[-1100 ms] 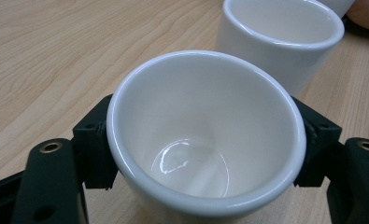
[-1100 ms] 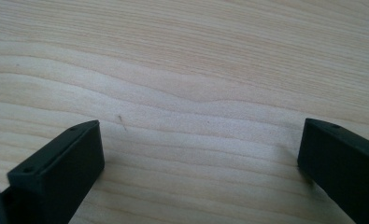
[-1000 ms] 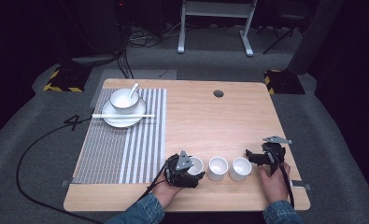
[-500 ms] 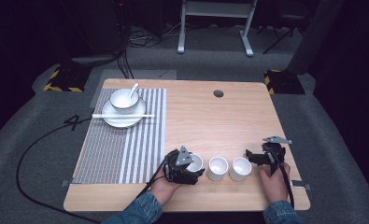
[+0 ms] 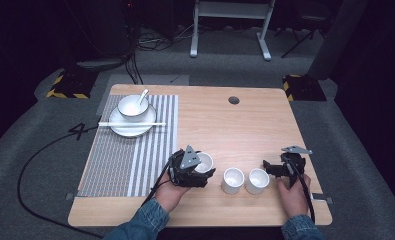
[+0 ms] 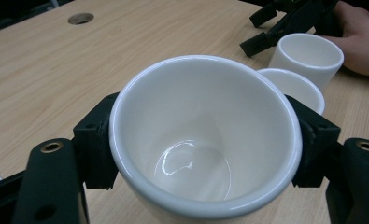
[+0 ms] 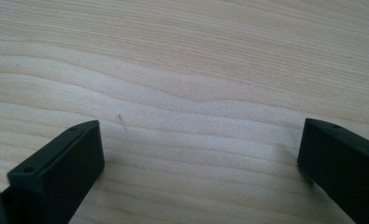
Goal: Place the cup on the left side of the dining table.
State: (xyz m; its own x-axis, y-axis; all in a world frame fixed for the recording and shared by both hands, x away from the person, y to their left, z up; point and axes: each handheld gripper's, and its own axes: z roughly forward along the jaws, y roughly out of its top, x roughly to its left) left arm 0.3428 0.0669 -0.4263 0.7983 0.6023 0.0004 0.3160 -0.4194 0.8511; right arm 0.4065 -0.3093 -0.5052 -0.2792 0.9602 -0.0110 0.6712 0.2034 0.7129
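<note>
My left gripper (image 5: 197,169) is shut on a white cup (image 5: 204,161), near the front of the wooden table (image 5: 245,125). In the left gripper view that cup (image 6: 205,140) sits empty between the black pads (image 6: 95,140). Two more white cups stand in a row to its right: a middle cup (image 5: 233,180) and a right cup (image 5: 257,181). My right gripper (image 5: 271,169) is open just right of the right cup. In the right gripper view its jaws (image 7: 201,154) stand wide apart over bare wood.
A striped placemat (image 5: 135,160) covers the table's left part. At its far end a white bowl with a spoon (image 5: 132,106) sits on a plate, with chopsticks (image 5: 131,123) laid across. A cable hole (image 5: 233,100) lies near the far edge.
My left gripper has carried its cup a little away from the table's front edge. The right gripper and the other two cups have stayed put.
</note>
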